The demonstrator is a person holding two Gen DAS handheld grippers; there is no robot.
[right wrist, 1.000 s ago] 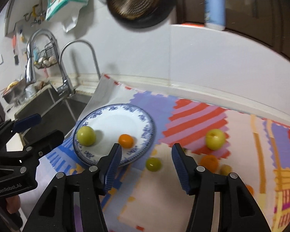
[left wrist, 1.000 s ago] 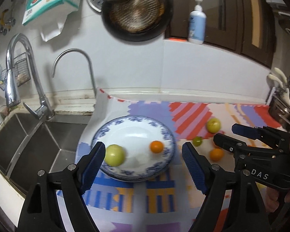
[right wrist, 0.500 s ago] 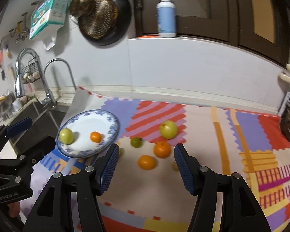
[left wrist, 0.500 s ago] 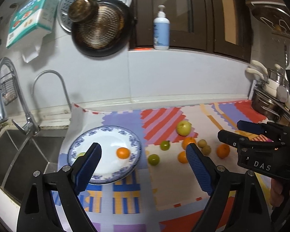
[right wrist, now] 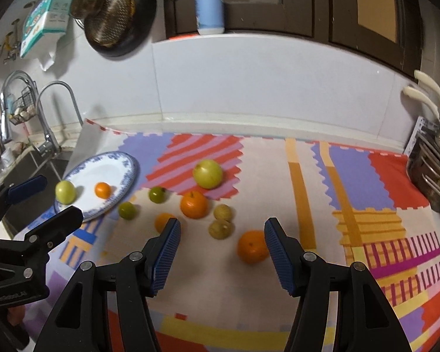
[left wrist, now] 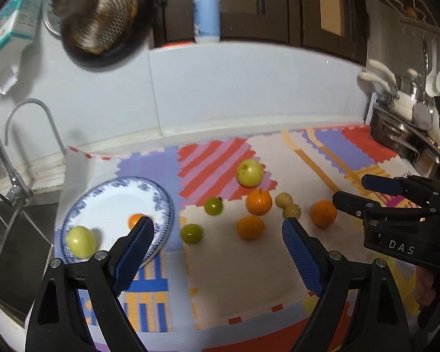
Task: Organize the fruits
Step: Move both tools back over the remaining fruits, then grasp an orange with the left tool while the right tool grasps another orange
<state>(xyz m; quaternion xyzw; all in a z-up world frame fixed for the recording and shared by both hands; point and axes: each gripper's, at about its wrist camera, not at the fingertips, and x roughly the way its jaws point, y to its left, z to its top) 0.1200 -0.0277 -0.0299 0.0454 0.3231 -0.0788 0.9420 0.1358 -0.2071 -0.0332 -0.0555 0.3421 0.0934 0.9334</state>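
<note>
Our left gripper (left wrist: 217,236) is spread wide and holds nothing, hovering over the mat (left wrist: 249,270) near the bench's sink-side end; our right gripper (right wrist: 221,239) is wide open too, empty, over the middle of the mat. Between the right fingers lie two small brownish fruits (right wrist: 221,221) touching each other, an orange (right wrist: 252,246) just beside the right finger (right wrist: 278,252), and a smaller orange (right wrist: 162,220) partly hidden behind the left finger (right wrist: 167,252). Further out sit another orange (right wrist: 194,204), a big yellow-green apple (right wrist: 207,173) toward the bench's back edge, and two small green fruits (right wrist: 157,195), one (right wrist: 127,210) just beside the plate's rim. The blue-rimmed plate (right wrist: 126,173) sits at the mat's sink-side edge, holding a yellow-green fruit (right wrist: 65,191) and a small orange one (right wrist: 102,190), apart. Sink (left wrist: 11,234) and faucet (left wrist: 32,126) lie beyond the plate; steel pots (left wrist: 404,138) stand at the opposite end. A pan (right wrist: 120,14) hangs on the wall and a bottle (right wrist: 209,8) stands on the ledge.
</note>
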